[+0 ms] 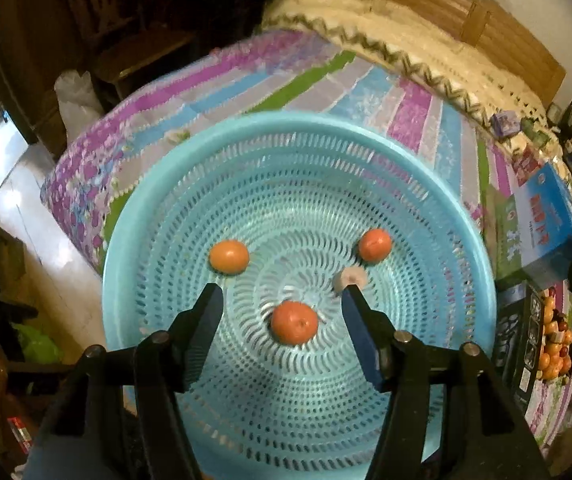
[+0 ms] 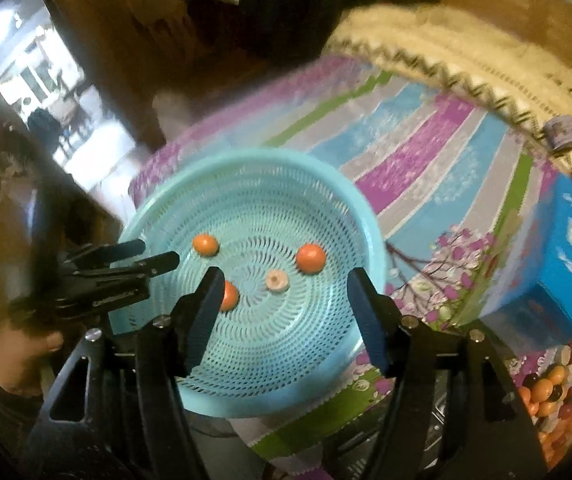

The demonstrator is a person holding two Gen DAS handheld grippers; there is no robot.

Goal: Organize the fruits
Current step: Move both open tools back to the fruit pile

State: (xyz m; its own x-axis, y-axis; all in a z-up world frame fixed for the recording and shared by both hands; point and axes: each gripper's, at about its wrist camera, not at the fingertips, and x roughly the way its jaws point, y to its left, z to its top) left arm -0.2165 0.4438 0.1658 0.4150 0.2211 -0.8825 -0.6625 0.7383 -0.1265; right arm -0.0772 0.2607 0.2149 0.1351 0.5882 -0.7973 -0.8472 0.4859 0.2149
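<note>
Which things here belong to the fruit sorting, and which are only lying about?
For the job:
- blue basket
- three oranges in it
- pale round piece in it
- fruit pile at the right
- left tongs, right tongs, both open, empty

Lying about:
- blue box
- striped cloth
- small tin

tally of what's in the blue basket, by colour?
In the blue basket:
Orange fruits: 3
Pale pinkish round piece: 1
Total: 4
Both hand-held grippers, left and right, are open and hold nothing.
</note>
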